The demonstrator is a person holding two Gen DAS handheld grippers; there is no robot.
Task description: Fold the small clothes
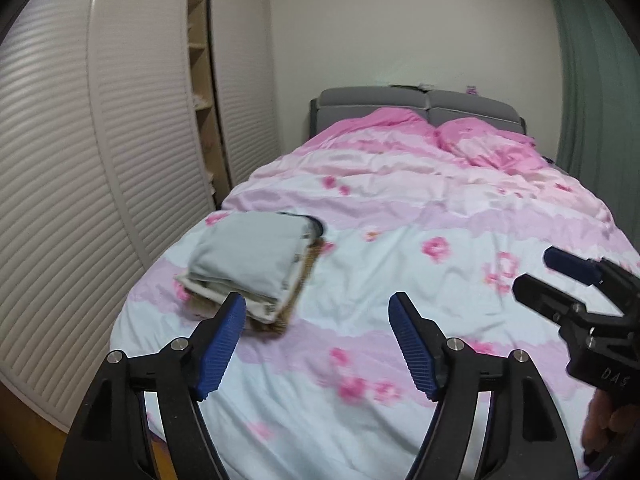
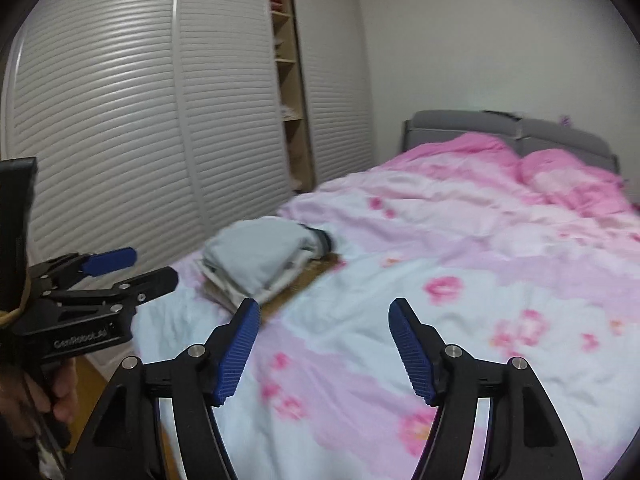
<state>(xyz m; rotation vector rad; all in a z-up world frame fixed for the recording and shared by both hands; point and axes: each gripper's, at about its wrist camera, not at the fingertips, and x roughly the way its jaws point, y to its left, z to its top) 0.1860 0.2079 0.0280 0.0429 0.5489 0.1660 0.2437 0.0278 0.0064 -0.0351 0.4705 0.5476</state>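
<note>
A stack of folded small clothes [image 1: 252,272] lies near the left edge of the bed, a pale grey piece on top and a brown one at the bottom. The same stack [image 2: 260,258] shows left of centre in the right wrist view. My left gripper [image 1: 318,312] hovers above the duvet just right of the stack, open, with nothing between its blue pads. My right gripper [image 2: 322,316] is also open and empty, right of the stack. Each gripper appears in the other's view: the right gripper [image 1: 536,272] at the right edge, the left gripper [image 2: 154,266] at the left, held by a hand.
A pink and white flowered duvet [image 1: 400,220] covers the bed, with a grey headboard [image 1: 400,100] at the far end. White slatted wardrobe doors [image 1: 100,160] and open shelves [image 1: 200,80] run along the left. A green curtain [image 1: 588,80] hangs at the right.
</note>
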